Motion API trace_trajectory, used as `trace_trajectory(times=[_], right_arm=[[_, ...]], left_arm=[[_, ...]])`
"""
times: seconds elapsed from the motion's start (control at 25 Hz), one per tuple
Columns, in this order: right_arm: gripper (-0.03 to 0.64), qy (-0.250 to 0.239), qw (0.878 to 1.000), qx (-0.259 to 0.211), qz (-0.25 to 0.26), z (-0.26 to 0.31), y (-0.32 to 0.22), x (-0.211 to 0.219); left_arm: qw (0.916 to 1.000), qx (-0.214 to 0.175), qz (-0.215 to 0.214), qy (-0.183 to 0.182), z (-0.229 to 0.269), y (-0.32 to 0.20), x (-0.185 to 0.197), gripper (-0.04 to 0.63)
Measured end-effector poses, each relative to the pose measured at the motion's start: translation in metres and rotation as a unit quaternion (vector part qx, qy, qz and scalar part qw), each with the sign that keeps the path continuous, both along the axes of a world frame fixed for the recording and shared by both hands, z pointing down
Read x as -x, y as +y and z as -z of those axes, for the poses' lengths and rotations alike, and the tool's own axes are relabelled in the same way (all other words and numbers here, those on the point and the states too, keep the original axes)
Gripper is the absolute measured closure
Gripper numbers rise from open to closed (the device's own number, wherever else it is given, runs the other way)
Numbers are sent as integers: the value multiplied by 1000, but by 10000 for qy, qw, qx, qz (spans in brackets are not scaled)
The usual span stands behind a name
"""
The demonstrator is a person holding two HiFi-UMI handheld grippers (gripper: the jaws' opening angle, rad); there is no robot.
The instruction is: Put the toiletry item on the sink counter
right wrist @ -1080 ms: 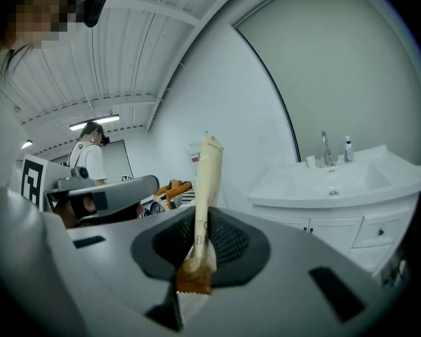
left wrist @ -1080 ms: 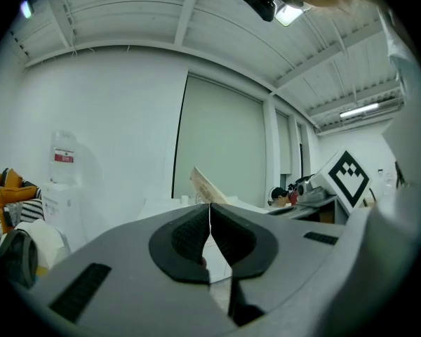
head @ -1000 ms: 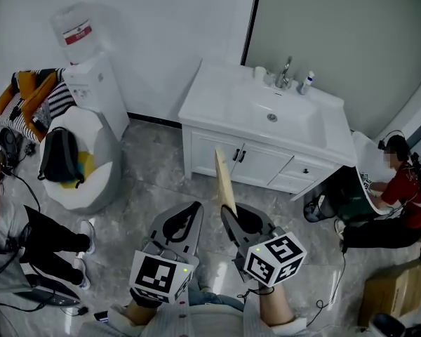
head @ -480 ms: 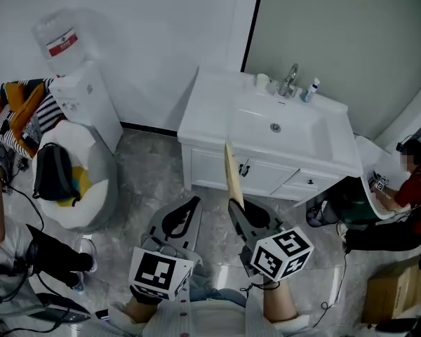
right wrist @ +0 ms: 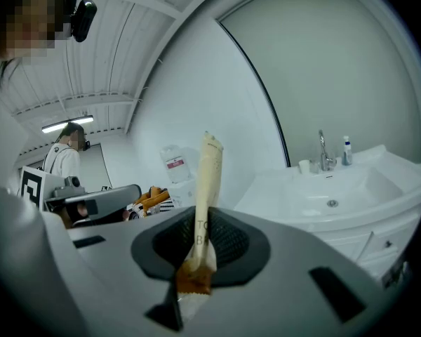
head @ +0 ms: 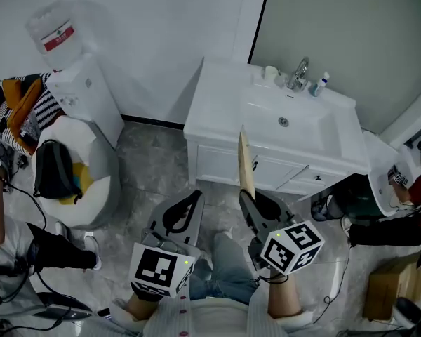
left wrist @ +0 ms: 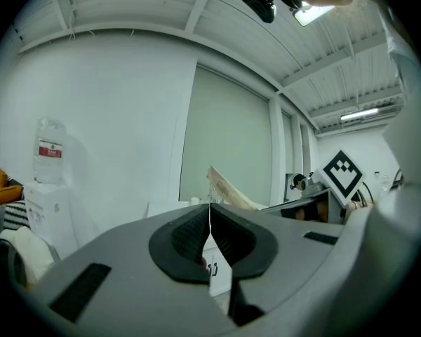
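Grey-floored washroom, white sink counter (head: 214,104) ahead: the right gripper (head: 250,201) is clamped on a long beige packet (head: 246,163), held upright short of the counter. The left gripper (head: 194,201) is closed, empty. Picked up, apparently; setting it down remains.

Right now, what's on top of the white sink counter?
A cup, a faucet and a small bottle, all at the back. The held tube hides a bit of its front.
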State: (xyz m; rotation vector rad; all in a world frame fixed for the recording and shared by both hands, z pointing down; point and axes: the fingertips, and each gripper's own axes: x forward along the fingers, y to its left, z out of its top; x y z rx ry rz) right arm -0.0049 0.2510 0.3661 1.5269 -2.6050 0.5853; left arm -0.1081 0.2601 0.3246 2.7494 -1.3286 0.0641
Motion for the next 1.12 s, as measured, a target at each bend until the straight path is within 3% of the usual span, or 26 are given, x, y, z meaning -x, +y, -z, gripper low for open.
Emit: trace_trajectory(times=[0.52, 1.12], right_arm=[[560, -9, 9998, -72, 193, -2, -83, -7], [560, -111, 9986, 145, 503, 5, -247, -53]], left_arm=[[9996, -58, 283, 0, -2, -72, -1, 577], [9986, 105, 513, -89, 9, -231, -56, 578]])
